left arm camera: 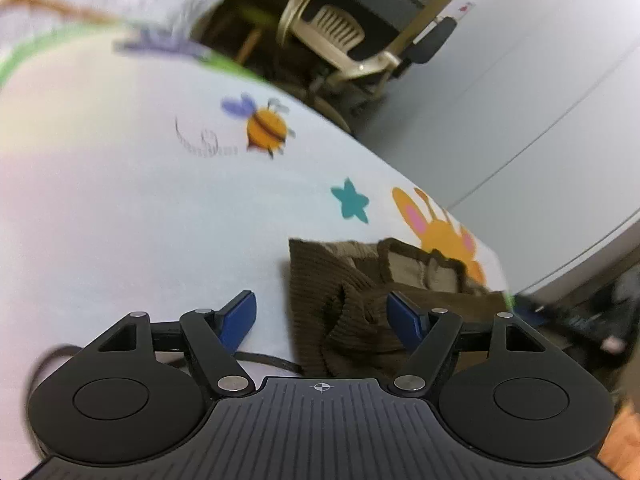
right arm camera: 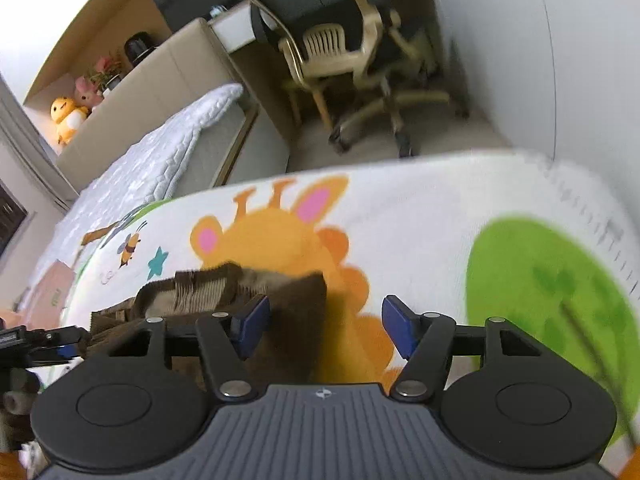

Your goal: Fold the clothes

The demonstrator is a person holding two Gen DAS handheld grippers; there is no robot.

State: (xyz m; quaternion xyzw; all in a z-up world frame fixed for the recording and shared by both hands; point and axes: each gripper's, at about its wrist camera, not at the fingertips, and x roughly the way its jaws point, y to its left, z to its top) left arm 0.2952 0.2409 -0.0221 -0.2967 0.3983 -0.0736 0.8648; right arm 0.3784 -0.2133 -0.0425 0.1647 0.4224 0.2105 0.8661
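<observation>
A brown ribbed knit garment (left arm camera: 320, 280) with a beige inner part lies bunched on a white play mat (left arm camera: 140, 220) printed with a bee, a star and an orange animal. My left gripper (left arm camera: 322, 318) stands open over the garment's left edge, one blue pad over the bare mat and the other over the knit. In the right wrist view the garment (right arm camera: 200, 292) lies at centre left. My right gripper (right arm camera: 326, 326) is open across its right edge, the left pad close against the knit and the right pad over the mat (right arm camera: 420, 220). The left gripper's fingertips (right arm camera: 60, 344) show at the far left.
Beyond the mat's far edge stand a beige plastic chair (right arm camera: 324, 52) and an office chair (right arm camera: 392, 92) on the floor. A bed with a quilted white cover (right arm camera: 160, 160) runs along the left, plush toys (right arm camera: 68, 114) on a ledge behind it. A dark cable (left arm camera: 264, 360) lies by the left gripper.
</observation>
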